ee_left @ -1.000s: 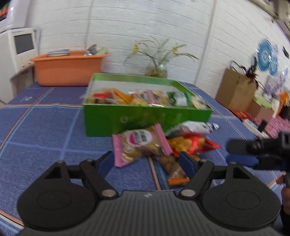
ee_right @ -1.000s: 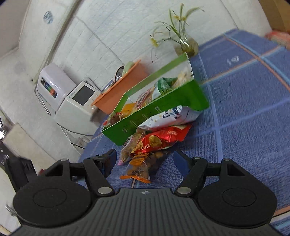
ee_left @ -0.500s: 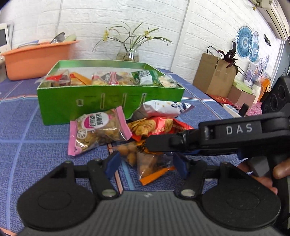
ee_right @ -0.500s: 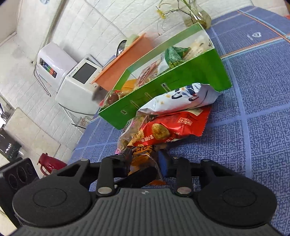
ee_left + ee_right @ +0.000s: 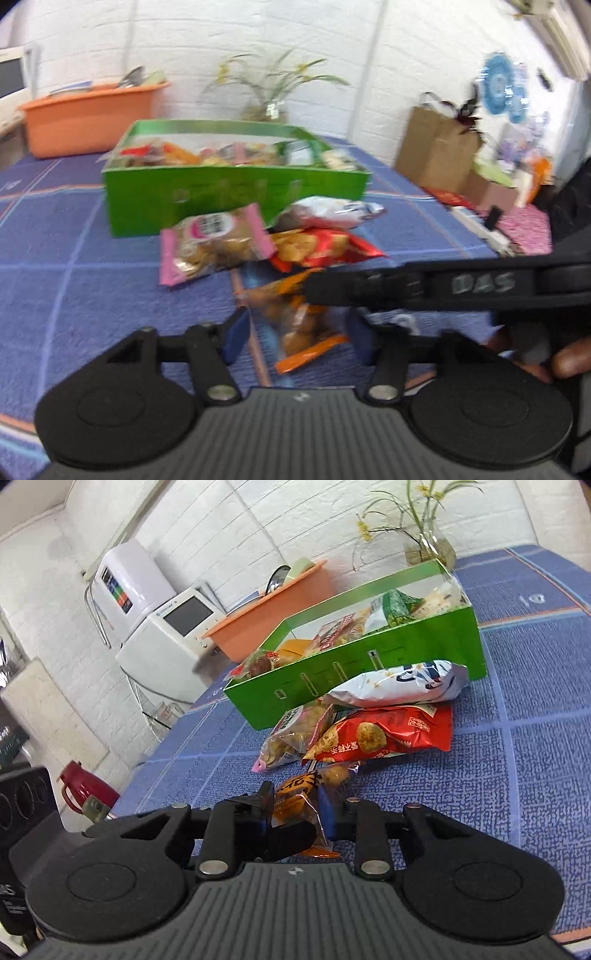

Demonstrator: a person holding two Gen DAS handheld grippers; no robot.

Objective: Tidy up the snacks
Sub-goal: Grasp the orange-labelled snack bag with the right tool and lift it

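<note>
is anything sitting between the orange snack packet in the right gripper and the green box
Yes. The red packet, the pink-edged packet and the white packet lie piled against the green box, between it and the orange packet in the closing right gripper.

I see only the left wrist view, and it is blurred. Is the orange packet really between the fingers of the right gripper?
Observer: Yes. In the right wrist view the orange packet sits between the pads of the right gripper, and its jaws are closing on it.
Operator: Thank you. Is there something beside the table that my view does not show?
Observer: A red flask stands past the edge of the table, at the left of the right wrist view.
</note>
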